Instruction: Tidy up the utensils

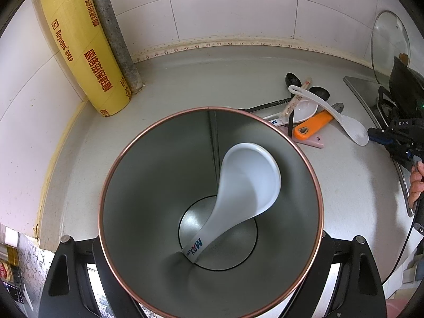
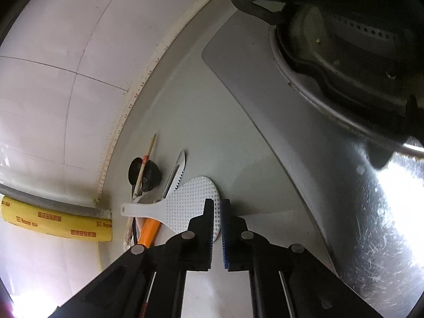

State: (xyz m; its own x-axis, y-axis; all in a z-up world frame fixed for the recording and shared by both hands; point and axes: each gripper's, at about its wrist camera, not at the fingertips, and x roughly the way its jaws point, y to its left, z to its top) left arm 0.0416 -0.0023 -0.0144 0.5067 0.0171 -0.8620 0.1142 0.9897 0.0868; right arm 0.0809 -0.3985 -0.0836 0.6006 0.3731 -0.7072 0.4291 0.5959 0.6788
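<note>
The left claw point(image 1: 212, 241) holds a metal can point(image 1: 212, 212) between its spread fingers; only its view looks down inside, where a white spoon point(image 1: 246, 185) leans, handle at the bottom. Beyond the can, a pile of utensils point(image 1: 307, 111) lies on the counter point(image 1: 185, 79). The right claw point(image 2: 217, 228) appears closed on the edge of the white rice paddle point(image 2: 190, 206), its dimpled blade just ahead of the fingertips. Only this view shows the stove burner point(image 2: 331, 42).

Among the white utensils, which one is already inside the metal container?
The white soup spoon with printed letters on its handle stands inside the metal container. The dotted white rice paddle lies outside, on the counter pile.
</note>
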